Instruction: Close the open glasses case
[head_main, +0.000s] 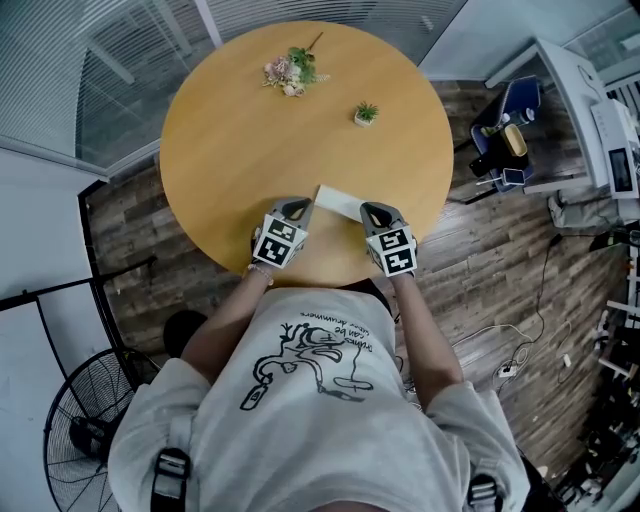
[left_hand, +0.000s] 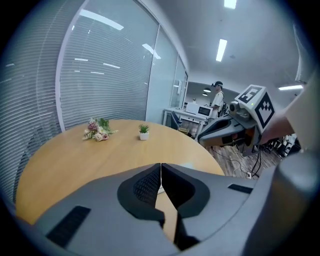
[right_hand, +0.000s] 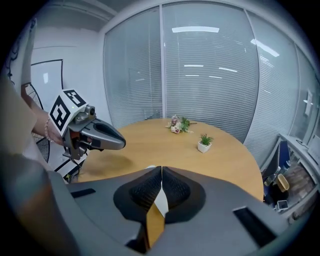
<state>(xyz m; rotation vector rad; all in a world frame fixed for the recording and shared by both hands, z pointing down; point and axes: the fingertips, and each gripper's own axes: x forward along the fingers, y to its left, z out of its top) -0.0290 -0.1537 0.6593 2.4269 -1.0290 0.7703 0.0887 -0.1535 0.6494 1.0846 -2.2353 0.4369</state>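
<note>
A person is leaning over a round wooden table (head_main: 225, 165), holding a gripper in each hand. Both forearms are reaching forward with elbows bent, and the hands are sitting over the table's near edge. The left gripper (head_main: 297, 208) and the right gripper (head_main: 372, 212) are lying side by side, well clear of each other and each pointing slightly inward.

A white glasses case (head_main: 338, 201) is lying flat on the tabletop between their tips. One end is sitting just beside the right gripper's tips and the other just ahead of the left gripper's. Whether its lid is up or down is not showing from above.

In the left gripper view, the left gripper (left_hand: 161, 169) is pressing its jaws together with nothing between them. The other tool is hovering off to its right, above the table edge. In the right gripper view, the right gripper (right_hand: 161, 172) is likewise keeping its jaws shut and empty (the two ribbed pads are meeting tip to tip). A strip of the white case (right_hand: 160, 201) is showing through the gap just beneath them.

Far ahead of both grippers, a bunch of flowers (head_main: 290, 72) and a small potted plant (head_main: 366, 114) are sitting on the table's far side.
</note>
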